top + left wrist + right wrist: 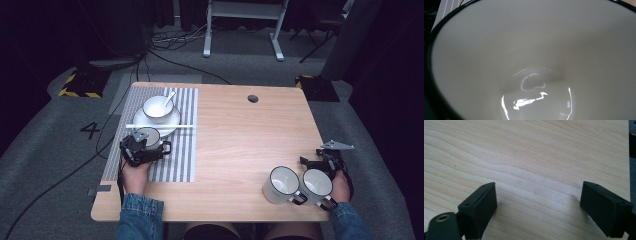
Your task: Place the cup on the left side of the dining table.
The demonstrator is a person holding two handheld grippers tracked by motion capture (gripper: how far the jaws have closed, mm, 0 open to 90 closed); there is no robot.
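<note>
Three white mugs with dark rims sit on the wooden table (235, 145) in the high view: one mug (150, 137) on the striped placemat (185, 155) near the table's left edge, right at the left gripper (150, 150), and two more mugs (282, 184) side by side near the front right corner, the right-hand one (316, 184) just beside the right gripper (325, 162). Only the high view gives this layout, along with a bowl (157, 109) holding a spoon (168, 100) on a plate (172, 122) toward the placemat's far end and a white chopstick (160, 126) lying across the plate's near rim. From the left gripper view, the mug's glossy cream inside (536, 55) sits very close to the lens, its round bottom catching highlights, the black rim curving along the left, and a sliver of placemat (447, 6) at the top left corner; the jaws stay hidden here, so whether that gripper grips the mug or merely sits against it cannot be told. From the right gripper view, both black jaws stand wide apart over bare wood grain (529, 160), holding nothing, close to the table's right edge.
</note>
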